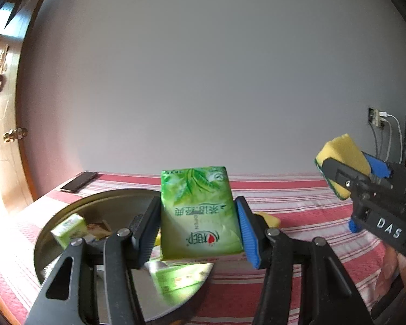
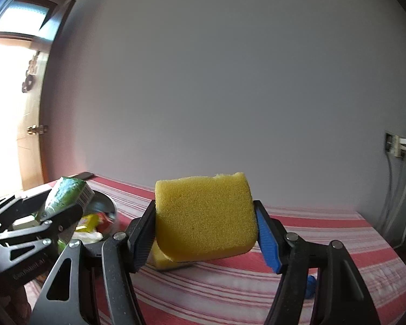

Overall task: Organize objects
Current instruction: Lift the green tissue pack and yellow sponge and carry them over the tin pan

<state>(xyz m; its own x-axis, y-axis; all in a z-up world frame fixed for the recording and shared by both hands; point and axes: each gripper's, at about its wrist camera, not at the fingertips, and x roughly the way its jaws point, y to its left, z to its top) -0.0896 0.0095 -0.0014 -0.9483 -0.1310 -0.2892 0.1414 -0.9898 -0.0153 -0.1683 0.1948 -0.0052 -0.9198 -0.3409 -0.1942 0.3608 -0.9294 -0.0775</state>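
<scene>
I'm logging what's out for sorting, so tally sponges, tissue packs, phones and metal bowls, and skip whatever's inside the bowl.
Sponges: 2, the held sponge and the table sponge
Tissue packs: 1, the green tissue pack
Phones: 1, the phone
Metal bowls: 1, the metal bowl
Total: 5

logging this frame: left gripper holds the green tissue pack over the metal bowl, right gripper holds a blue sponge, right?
Not quite: the sponge in the right gripper is yellow, as the right wrist view shows. The left gripper does hold the green tissue pack over the metal bowl.
</scene>
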